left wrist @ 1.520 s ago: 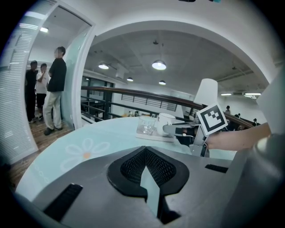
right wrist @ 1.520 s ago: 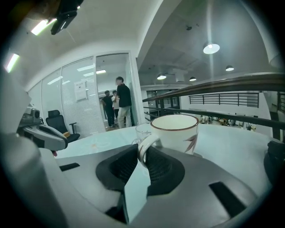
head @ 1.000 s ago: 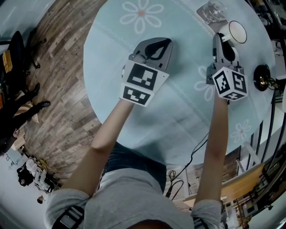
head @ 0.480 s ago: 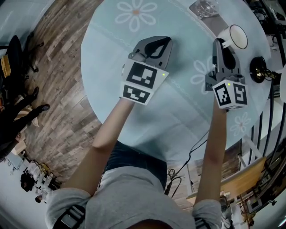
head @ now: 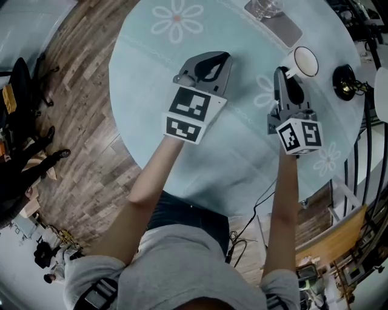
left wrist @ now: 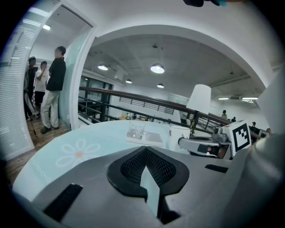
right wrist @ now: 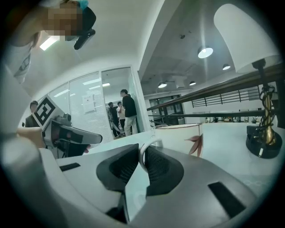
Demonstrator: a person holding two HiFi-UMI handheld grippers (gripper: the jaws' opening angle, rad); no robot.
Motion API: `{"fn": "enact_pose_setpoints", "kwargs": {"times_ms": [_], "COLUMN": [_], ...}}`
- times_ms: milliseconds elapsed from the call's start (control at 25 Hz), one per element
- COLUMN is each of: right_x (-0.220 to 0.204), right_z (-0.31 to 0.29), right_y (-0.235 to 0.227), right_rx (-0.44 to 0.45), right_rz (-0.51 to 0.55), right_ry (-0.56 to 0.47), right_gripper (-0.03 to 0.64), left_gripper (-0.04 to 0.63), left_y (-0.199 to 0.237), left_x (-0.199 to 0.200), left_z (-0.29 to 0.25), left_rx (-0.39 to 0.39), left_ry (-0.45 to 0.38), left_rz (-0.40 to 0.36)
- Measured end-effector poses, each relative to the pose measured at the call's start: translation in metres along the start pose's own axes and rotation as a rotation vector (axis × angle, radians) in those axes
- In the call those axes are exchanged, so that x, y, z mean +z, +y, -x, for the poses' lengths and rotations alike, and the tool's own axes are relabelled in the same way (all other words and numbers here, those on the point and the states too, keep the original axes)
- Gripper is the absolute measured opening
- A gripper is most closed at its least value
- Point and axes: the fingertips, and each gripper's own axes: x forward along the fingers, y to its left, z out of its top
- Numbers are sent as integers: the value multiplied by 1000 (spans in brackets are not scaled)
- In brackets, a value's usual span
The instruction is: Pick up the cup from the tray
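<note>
Now, with the left claw point(head: 213, 60) shut on nothing over the middle of the tabletop point(head: 236, 145), the right claw point(head: 284, 75) pinches only the thin handle of the cup point(head: 303, 60), which could swivel or slip: white, dark-rimmed, a reddish leaf on its side, off the tray point(head: 286, 29) near the far right edge.

White leaf-printed cup point(head: 305, 60), upright, held by its handle, just off the flat tray point(head: 286, 29)

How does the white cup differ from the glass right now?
The cup is opaque white with a handle; the glass is clear. The right gripper clamps the cup's handle; nothing holds the glass. The cup is off the tray; the glass stands on it. Both are upright.
</note>
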Motion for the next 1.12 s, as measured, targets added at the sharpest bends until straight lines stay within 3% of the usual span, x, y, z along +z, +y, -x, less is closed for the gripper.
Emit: {"fn": "enact_pose_setpoints", "kwargs": {"times_ms": [600,1120], "right_x": [-26,-43], "right_z": [-12,-4], "right_y": [6,13], "right_rx": [14,-9], "right_rz": [-46,20], "right_ry": [19,47], "right_gripper": [41,41], "left_gripper": [8,8], "left_y": [0,-1], "left_x": [2,-2], "left_z": [3,7], "left_rx": [2,10], "left_ry": [-1,3], "left_rz": [-12,-10]}}
